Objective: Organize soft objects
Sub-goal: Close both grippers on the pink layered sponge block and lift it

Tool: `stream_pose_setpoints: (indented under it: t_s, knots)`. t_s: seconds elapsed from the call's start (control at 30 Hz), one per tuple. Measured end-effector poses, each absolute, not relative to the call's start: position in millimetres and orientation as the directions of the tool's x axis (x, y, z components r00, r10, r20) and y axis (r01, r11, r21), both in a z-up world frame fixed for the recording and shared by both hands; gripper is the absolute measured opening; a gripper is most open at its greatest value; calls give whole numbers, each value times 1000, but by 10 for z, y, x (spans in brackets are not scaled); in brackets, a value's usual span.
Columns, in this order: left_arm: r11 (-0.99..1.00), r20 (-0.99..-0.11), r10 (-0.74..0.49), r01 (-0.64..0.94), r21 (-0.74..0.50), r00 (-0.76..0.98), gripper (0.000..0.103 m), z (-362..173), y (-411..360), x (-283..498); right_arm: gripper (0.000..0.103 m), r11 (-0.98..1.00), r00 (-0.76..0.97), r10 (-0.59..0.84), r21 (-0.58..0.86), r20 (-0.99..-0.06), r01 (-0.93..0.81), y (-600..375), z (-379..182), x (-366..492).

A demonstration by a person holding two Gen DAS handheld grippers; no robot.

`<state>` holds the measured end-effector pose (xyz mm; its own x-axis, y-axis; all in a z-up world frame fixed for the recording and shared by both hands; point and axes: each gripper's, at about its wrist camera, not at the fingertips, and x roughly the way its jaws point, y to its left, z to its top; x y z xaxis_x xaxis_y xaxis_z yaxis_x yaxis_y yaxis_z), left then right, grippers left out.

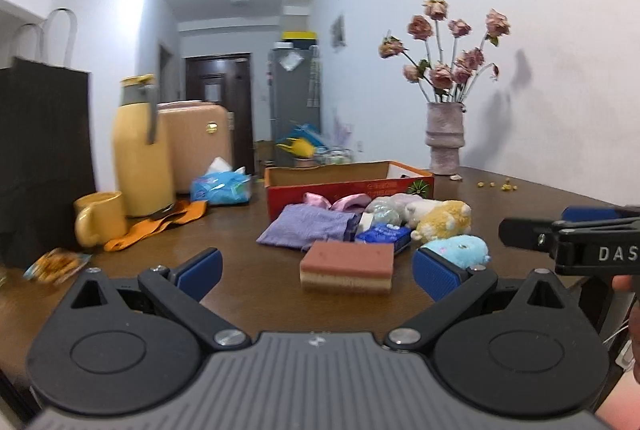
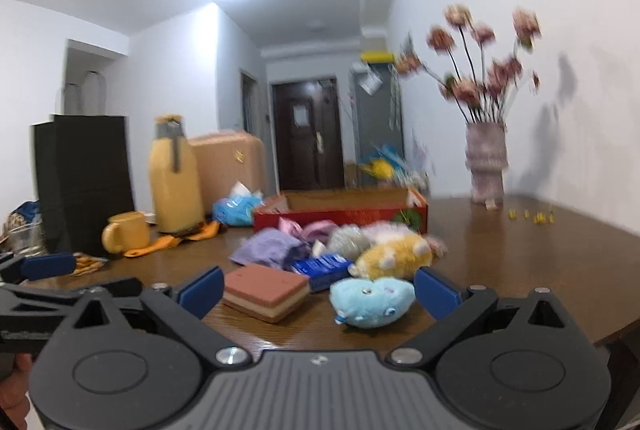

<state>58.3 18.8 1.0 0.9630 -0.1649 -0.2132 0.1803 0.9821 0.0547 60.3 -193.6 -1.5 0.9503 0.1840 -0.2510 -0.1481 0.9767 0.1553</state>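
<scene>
A heap of soft things lies on the brown table (image 1: 248,230) before a red cardboard box (image 1: 348,185): a layered pink sponge (image 1: 347,266), a purple cloth (image 1: 306,226), a pink cloth (image 1: 332,201), a blue packet (image 1: 384,234), a yellow plush (image 1: 442,222), a grey-white plush (image 1: 394,207) and a light blue plush (image 1: 460,250). My left gripper (image 1: 316,270) is open, the sponge just ahead between its blue pads. My right gripper (image 2: 318,294) is open too, with the sponge (image 2: 266,292) and the light blue plush (image 2: 372,302) lying ahead between its fingers, neither one touched.
To the left stand a yellow mug (image 1: 98,218), a yellow thermos (image 1: 140,149), an orange cloth (image 1: 160,224), a blue tissue pack (image 1: 222,185) and a black paper bag (image 1: 40,157). A vase of dried roses (image 1: 444,137) stands at the back right.
</scene>
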Motion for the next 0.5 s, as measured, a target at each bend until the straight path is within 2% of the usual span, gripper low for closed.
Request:
stream_pose_setpoints:
  t_s: [0.07, 0.1, 0.13, 0.17, 0.2, 0.33, 0.43, 0.47, 0.5]
  knots:
    - [983, -232, -151, 170, 65, 961, 103, 16, 215, 894, 76, 953, 920, 258, 235, -296, -192, -1973, -51, 871]
    - [986, -255, -145, 162, 49, 956, 99, 17, 244, 1067, 69, 944, 906, 276, 265, -320, -194, -1964, -73, 1004]
    - [987, -282, -152, 162, 12, 947, 95, 15, 289, 1255, 52, 939, 893, 289, 282, -346, -195, -1936, -98, 1119]
    - [984, -315, -177, 171, -48, 933, 83, 13, 351, 1463, 39, 936, 880, 298, 295, -370, -193, -1899, -124, 1251]
    - [978, -347, -203, 176, -108, 916, 72, 1, 411, 1655, 36, 934, 872, 300, 307, -387, -185, -1858, -155, 1369]
    - [949, -464, -292, 193, -250, 836, 64, -151, 548, 2282, 34, 925, 839, 329, 328, -434, -193, -1682, -250, 1790]
    - [924, -522, -354, 203, -325, 776, 45, -274, 590, 2520, 34, 916, 815, 353, 348, -460, -201, -1602, -296, 2059]
    - [912, -540, -375, 198, -358, 754, 33, -309, 606, 2537, 34, 915, 805, 355, 352, -476, -195, -1596, -318, 2143]
    - [896, -559, -405, 194, -399, 723, 29, -347, 619, 2548, 34, 915, 793, 356, 356, -495, -188, -1601, -344, 2225]
